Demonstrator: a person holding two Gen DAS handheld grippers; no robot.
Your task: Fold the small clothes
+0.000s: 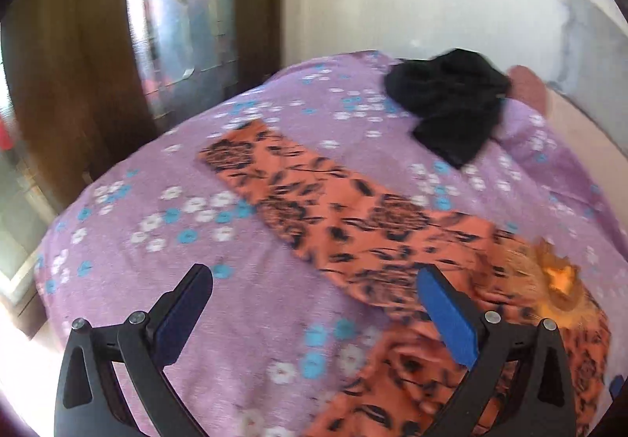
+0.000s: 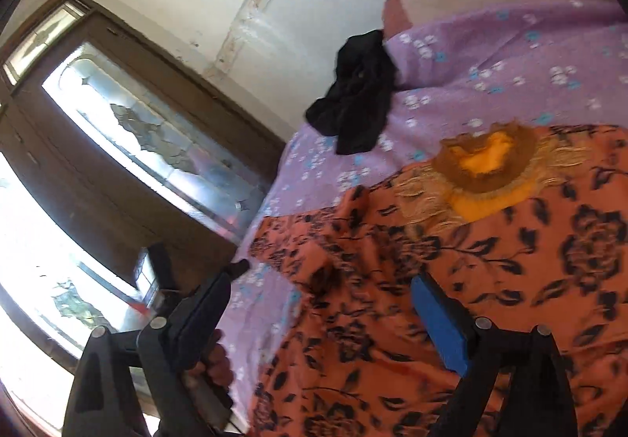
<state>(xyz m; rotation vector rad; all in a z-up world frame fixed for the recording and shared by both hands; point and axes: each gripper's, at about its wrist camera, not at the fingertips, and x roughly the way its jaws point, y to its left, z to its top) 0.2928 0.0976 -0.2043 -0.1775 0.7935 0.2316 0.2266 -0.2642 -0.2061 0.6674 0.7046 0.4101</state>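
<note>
Left tool (image 1: 314, 280) hangs with its jaws wide apart and empty over the bed (image 1: 165, 248). Right tool (image 2: 325, 276) is likewise spread, nothing between its pads, above the orange top (image 2: 490, 260). That top lies flat on the purple sheet, one sleeve (image 1: 251, 166) stretched out. A crumpled black garment (image 1: 451, 99) sits farther off, near the wall (image 1: 392, 5)
</note>
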